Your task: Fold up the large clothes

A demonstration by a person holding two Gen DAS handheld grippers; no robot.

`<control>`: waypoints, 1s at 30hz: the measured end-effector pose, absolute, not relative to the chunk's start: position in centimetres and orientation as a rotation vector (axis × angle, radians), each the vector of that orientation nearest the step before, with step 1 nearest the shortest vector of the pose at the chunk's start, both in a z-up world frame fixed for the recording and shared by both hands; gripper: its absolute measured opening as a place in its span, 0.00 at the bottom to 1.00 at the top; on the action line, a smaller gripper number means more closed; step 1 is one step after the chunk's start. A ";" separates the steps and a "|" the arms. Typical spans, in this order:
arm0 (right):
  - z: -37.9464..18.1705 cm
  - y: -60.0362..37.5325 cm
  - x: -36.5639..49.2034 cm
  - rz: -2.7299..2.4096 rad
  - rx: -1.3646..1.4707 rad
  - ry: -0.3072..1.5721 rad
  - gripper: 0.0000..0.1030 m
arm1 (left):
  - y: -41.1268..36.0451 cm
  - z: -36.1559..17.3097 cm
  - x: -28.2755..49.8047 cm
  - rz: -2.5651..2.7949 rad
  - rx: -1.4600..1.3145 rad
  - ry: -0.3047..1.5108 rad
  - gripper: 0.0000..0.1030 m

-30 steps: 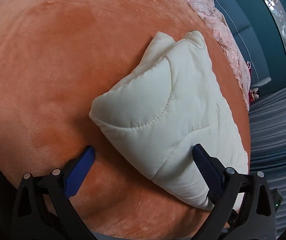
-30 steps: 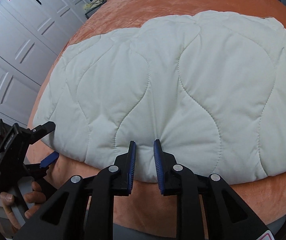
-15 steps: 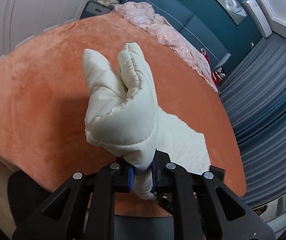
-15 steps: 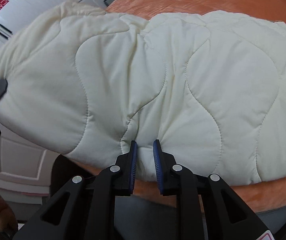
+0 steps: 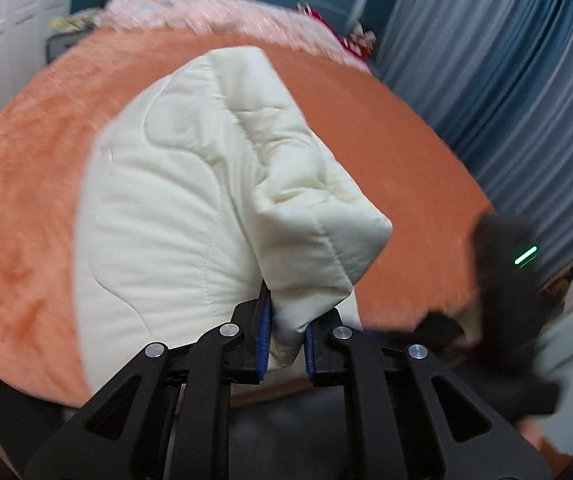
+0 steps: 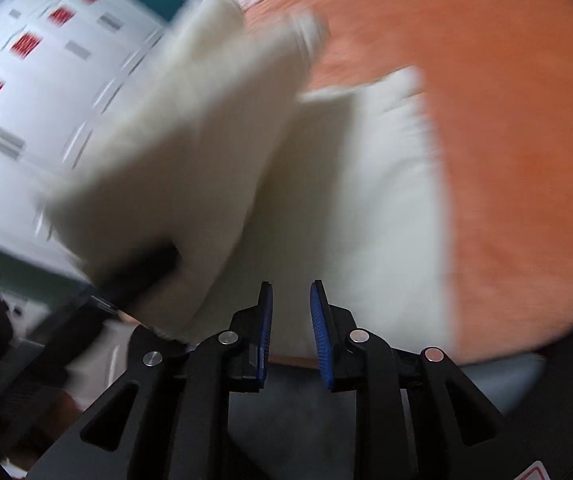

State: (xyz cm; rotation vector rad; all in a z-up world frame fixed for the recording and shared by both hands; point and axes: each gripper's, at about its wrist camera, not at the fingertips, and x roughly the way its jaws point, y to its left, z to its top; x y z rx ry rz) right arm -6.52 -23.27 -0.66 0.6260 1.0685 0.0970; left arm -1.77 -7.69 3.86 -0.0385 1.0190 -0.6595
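Our left tool [image 5: 286, 340] pinches a raised corner of the cream quilt [image 5: 190, 208], which lies on the orange bed [image 5: 26, 168]. Our right tool [image 6: 291, 332] sits slightly parted, whether it grips the quilt's edge we cannot tell.

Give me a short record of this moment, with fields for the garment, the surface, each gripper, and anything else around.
garment: cream quilted jacket, one end lifted and doubled over the part lying flat
surface: orange bedspread
left gripper: shut on a bunched edge of the jacket
right gripper: narrow gap between the pads, jacket edge there; grip unclear through blur
background: grey-blue curtain, white cupboards, pink fabric at the far end of the bed
image quality: right wrist view heavily motion-blurred
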 end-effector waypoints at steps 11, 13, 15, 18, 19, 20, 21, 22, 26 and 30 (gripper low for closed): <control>2.8 -26.4 -6.0 0.019 0.556 0.977 0.53 | -11.2 -1.8 -3.2 -0.653 0.074 1.100 0.14; 3.1 -26.0 -4.2 0.014 0.547 0.986 0.53 | -10.2 -0.2 -3.3 -0.649 0.074 1.068 0.17; 3.3 -25.7 -2.6 0.013 0.557 0.985 0.53 | -9.1 1.6 -3.5 -0.657 0.064 1.042 0.24; 3.6 -25.6 -0.7 0.034 0.599 0.997 0.53 | -6.9 4.7 -4.5 -0.681 0.005 0.999 0.35; 3.4 -25.6 0.0 0.042 0.617 1.012 0.53 | -6.1 5.5 -4.6 -0.676 -0.020 0.983 0.42; 3.2 -25.3 0.8 0.051 0.632 1.034 0.53 | -5.1 6.4 -4.5 -0.661 -0.050 0.964 0.43; 2.9 -25.0 1.2 0.059 0.643 1.057 0.53 | -4.3 7.1 -4.3 -0.651 -0.079 0.946 0.44; 2.6 -24.6 1.4 0.073 0.646 1.074 0.53 | -3.1 7.9 -4.0 -0.631 -0.110 0.928 0.46; 0.9 -22.6 2.0 0.129 0.576 1.147 0.22 | -0.7 8.0 -1.4 -0.526 -0.162 0.929 0.47; 3.0 -23.5 -1.4 0.139 0.596 1.048 0.14 | 0.3 7.2 0.7 -0.469 -0.174 0.960 0.44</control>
